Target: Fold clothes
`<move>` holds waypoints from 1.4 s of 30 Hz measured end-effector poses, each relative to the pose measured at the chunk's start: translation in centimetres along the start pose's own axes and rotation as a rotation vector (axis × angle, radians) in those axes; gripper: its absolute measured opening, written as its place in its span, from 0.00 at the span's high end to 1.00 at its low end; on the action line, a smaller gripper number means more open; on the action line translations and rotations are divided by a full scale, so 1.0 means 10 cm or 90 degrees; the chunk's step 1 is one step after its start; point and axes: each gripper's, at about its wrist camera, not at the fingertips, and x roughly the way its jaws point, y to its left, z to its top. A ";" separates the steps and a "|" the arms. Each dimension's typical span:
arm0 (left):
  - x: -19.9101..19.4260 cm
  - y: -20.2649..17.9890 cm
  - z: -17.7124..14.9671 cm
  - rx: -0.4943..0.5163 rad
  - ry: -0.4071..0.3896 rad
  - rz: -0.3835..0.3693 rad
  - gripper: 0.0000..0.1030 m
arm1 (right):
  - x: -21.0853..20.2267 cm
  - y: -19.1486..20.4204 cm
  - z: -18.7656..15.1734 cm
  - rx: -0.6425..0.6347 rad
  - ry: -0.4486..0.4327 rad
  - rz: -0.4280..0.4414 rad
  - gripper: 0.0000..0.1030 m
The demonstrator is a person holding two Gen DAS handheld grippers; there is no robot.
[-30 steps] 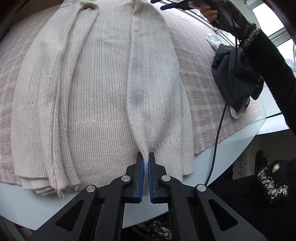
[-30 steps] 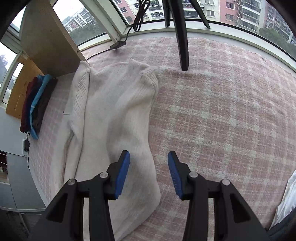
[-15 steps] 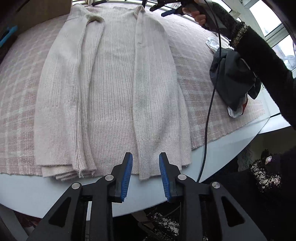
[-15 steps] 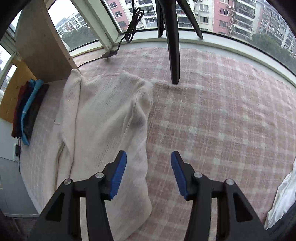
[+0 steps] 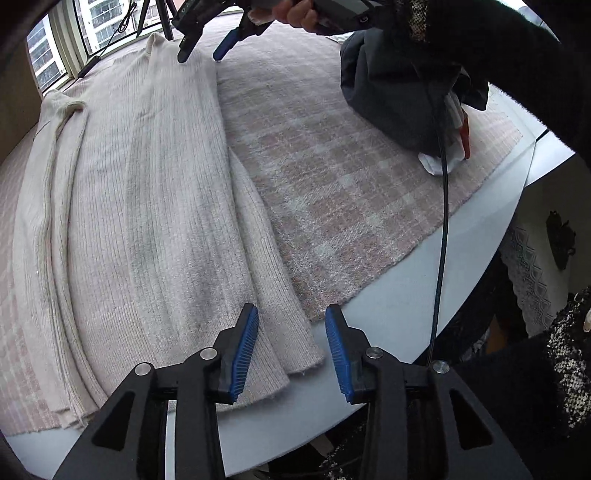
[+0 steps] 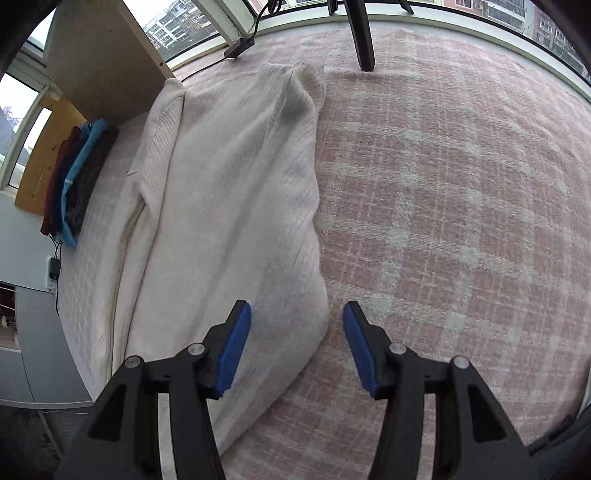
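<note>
We see the cream ribbed sweater point(image 5: 147, 206) lying flat on the pink checked cloth point(image 5: 332, 177), filling the left half of the left wrist view, both sleeves folded lengthwise over the body; its hem reaches the lower centre, where part of it is hidden behind the left gripper point(image 5: 291, 347). That gripper is released, its blue pads spread on either side of the hem's right corner, holding nothing. In the right wrist view the sweater point(image 6: 229, 206) runs from the upper centre down to the lower left, its near end cut off behind the right gripper point(image 6: 297, 347), which is likewise spread apart and empty, one pad over the knit and the other over the cloth. At the upper right of the left wrist view a dark grey garment pile point(image 5: 399, 85) sits on the cloth; we cannot make out the white and red pieces beneath it. A black cable point(image 5: 441, 236) hangs across it. The pale tabletop point(image 5: 424, 291) shows beyond the cloth's edge. Folded clothes point(image 6: 74, 181) stand stacked at the far left of the right wrist view, beside a wooden board point(image 6: 107, 62). A black tripod leg point(image 6: 364, 33) rests at the top.
</note>
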 end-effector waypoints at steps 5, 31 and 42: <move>-0.04 0.21 -0.06 -0.073 -0.012 -0.036 0.97 | 0.04 0.01 0.04 0.032 0.015 0.021 0.88; -0.45 1.55 -0.88 -0.424 -0.119 -0.074 0.97 | 0.79 2.16 0.97 -0.189 0.101 -0.091 0.75; -1.09 1.80 -0.89 -0.363 -0.116 -0.008 0.88 | -0.74 0.89 0.88 -0.038 -0.121 0.003 0.71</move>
